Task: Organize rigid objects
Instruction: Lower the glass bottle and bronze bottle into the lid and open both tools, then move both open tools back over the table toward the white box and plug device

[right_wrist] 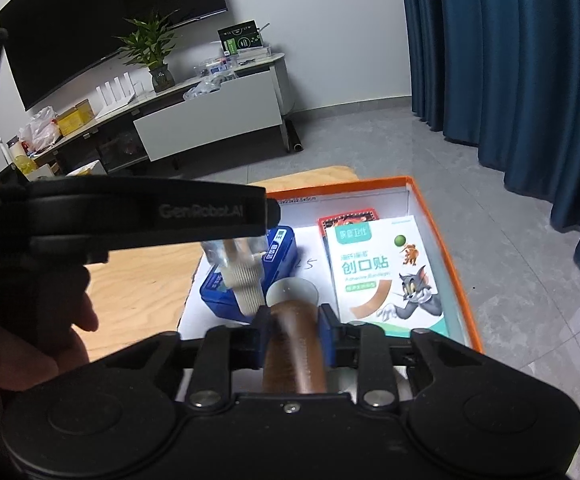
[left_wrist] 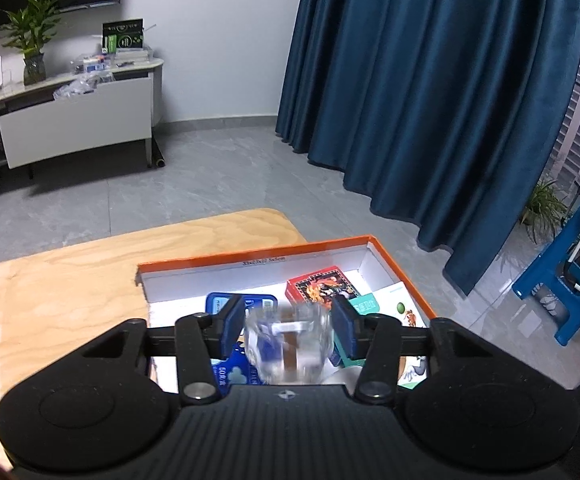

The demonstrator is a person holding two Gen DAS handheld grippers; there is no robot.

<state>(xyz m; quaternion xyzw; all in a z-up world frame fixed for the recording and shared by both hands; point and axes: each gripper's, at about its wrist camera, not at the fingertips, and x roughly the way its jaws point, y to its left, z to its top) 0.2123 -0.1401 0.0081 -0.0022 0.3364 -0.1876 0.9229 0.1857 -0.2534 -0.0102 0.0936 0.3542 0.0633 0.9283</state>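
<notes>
An orange-rimmed white box sits on the wooden table; it also shows in the right wrist view. Inside lie a blue case, a red card box and a white bandage box. My left gripper is shut on a clear plastic cap over the box. In the right wrist view that cap hangs under the left tool, with a ribbed white skirt. My right gripper is shut on a brown bottle with a white end, held over the box.
A TV stand with a plant and clutter stands across the grey tiled floor. Blue curtains hang at the right. A blue stool stands at the far right. The box overhangs the table's right edge.
</notes>
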